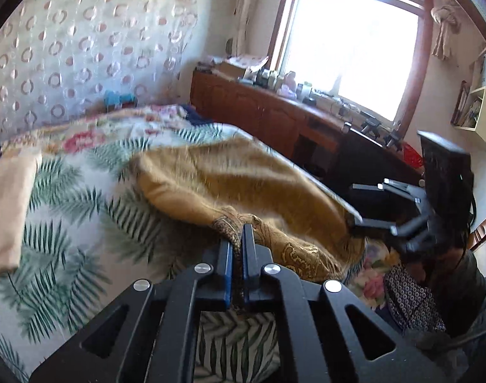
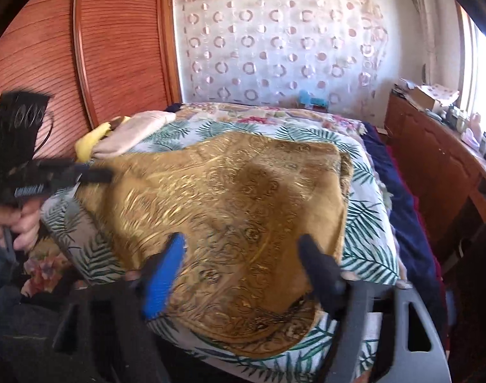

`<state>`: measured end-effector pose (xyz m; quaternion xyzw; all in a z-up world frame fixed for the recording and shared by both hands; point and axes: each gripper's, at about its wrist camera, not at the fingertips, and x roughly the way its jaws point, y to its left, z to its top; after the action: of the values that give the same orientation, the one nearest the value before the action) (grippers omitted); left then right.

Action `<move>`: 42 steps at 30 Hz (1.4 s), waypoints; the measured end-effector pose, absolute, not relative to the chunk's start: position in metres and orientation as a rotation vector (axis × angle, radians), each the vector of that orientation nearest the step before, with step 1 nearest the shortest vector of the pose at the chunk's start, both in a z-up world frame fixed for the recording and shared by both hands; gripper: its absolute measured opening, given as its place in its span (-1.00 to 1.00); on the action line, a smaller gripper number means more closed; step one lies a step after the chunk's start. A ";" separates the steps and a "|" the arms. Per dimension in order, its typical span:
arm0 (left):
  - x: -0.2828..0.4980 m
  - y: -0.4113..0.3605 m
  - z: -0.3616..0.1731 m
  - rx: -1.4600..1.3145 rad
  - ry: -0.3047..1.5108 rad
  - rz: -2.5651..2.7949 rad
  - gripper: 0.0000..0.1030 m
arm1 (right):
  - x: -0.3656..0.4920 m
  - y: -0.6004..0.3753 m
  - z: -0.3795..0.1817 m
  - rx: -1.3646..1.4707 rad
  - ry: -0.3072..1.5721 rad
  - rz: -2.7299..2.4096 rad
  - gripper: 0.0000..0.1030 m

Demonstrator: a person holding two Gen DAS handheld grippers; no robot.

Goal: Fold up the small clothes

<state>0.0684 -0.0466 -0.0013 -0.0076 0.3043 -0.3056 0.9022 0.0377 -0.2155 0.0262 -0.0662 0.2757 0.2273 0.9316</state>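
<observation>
Left wrist view: the left gripper (image 1: 238, 239) is pinching an edge of the gold cloth (image 1: 243, 178) (lying on the leaf-print bedspread (image 1: 67, 210)). The right gripper (image 2: 243, 249) is standing wide apart above it, gripping nothing.

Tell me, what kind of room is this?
Most likely a bedroom in someone's home. There is a bed with a palm-leaf sheet, a wooden wardrobe beside it, and a long wooden dresser crowded with bottles under the window.
</observation>
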 end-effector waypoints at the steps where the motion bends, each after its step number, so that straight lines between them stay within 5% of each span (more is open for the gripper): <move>1: 0.072 -0.050 0.004 -0.013 0.614 -0.631 -0.90 | 0.036 -0.215 0.026 -0.128 0.560 0.479 0.65; 18: 0.112 -0.059 0.032 -0.063 0.546 -0.602 -0.90 | 0.067 -0.220 -0.022 -0.223 0.688 0.460 0.65; 20: 0.113 -0.056 0.033 -0.076 0.543 -0.593 -0.90 | 0.071 -0.220 -0.026 -0.235 0.697 0.454 0.41; 24: 0.115 -0.054 0.033 -0.085 0.545 -0.589 -0.90 | 0.075 -0.218 -0.029 -0.267 0.690 0.434 -0.82; 37: 0.164 -0.028 0.033 -0.146 0.577 -0.505 -0.89 | 0.135 -0.207 0.051 -0.321 0.455 0.332 -0.88; 40: 0.177 -0.029 0.030 -0.126 0.599 -0.509 -0.77 | 0.162 -0.197 0.049 -0.336 0.460 0.319 -0.88; 42: 0.187 -0.029 0.029 -0.105 0.599 -0.512 -0.49 | 0.178 -0.193 0.042 -0.335 0.477 0.316 -0.88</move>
<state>0.1865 -0.0294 0.0287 -0.0513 0.2915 -0.2491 0.9221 0.1780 -0.1930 0.0417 -0.1644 0.2342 0.1553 0.9455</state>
